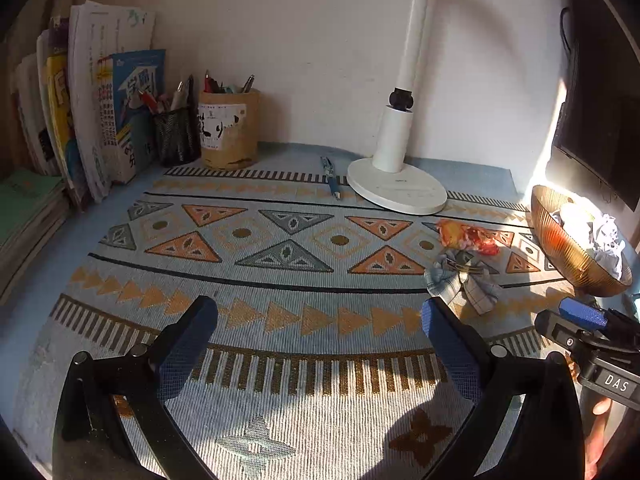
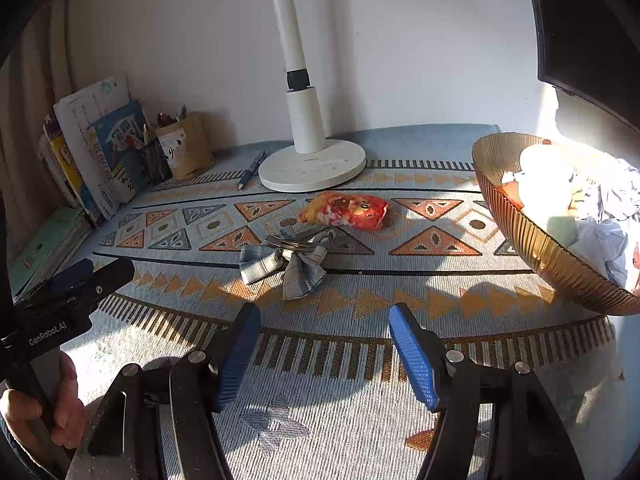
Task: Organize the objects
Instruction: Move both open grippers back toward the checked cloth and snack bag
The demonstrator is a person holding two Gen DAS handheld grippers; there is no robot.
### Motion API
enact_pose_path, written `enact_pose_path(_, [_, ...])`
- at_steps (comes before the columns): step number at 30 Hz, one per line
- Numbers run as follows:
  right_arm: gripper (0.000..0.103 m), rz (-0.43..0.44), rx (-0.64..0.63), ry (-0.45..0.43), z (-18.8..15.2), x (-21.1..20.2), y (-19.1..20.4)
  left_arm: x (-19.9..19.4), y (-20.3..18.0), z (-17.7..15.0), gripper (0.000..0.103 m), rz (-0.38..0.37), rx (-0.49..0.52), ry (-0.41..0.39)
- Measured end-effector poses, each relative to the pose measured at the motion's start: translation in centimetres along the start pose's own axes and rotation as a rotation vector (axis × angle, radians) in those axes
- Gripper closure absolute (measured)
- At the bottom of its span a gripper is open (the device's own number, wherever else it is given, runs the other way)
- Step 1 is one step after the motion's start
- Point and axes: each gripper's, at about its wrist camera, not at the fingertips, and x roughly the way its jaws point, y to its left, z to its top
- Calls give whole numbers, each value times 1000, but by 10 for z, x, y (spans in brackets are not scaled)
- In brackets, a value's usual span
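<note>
On the patterned cloth lie a checked fabric bow (image 2: 286, 262) (image 1: 464, 280), an orange snack packet (image 2: 346, 210) (image 1: 468, 236) behind it, and a blue pen (image 2: 251, 170) (image 1: 331, 178) beside the lamp base. My left gripper (image 1: 320, 320) hovers over the cloth with its jaws wide open and nothing between them; the bow lies just past its right finger. My right gripper (image 2: 324, 336) is open and bare too, a short way in front of the bow. Each gripper's tip shows at the edge of the other's view.
A white desk lamp (image 2: 312, 168) stands at the back. A ribbed amber bowl (image 2: 520, 240) holding crumpled paper and other items sits at the right. Two pen holders (image 1: 228, 132) and upright books (image 1: 100, 112) stand at the back left. A dark monitor (image 1: 600, 120) hangs at the right.
</note>
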Motion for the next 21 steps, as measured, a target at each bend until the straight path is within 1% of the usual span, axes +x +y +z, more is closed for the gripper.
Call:
enact_pose_path(2, [38,-19,-9,2,-1,2,2,6,3,-1,1,49,-15,32])
enact_pose_path(4, [35,-46,-16,-17,-3,-1,3,11,9,-1,1,81,-43,63])
enact_pose_path(6, [26,-72,-29,-23,-4,-2,5,12,14,-2,1,79,-71,71])
enact_pose_path(8, [24,-82,-44,-37,-4,-5,7,8,16,-3,1,74,-82,55])
enact_pose_path(13, [23,-120,-65,-30,-4,-4,12,9,15,-3,1,63,-80,61])
enact_pose_path(21, [23,-138,-60,-24,-5,-3,10,11,14,-3,1,55,-78,72])
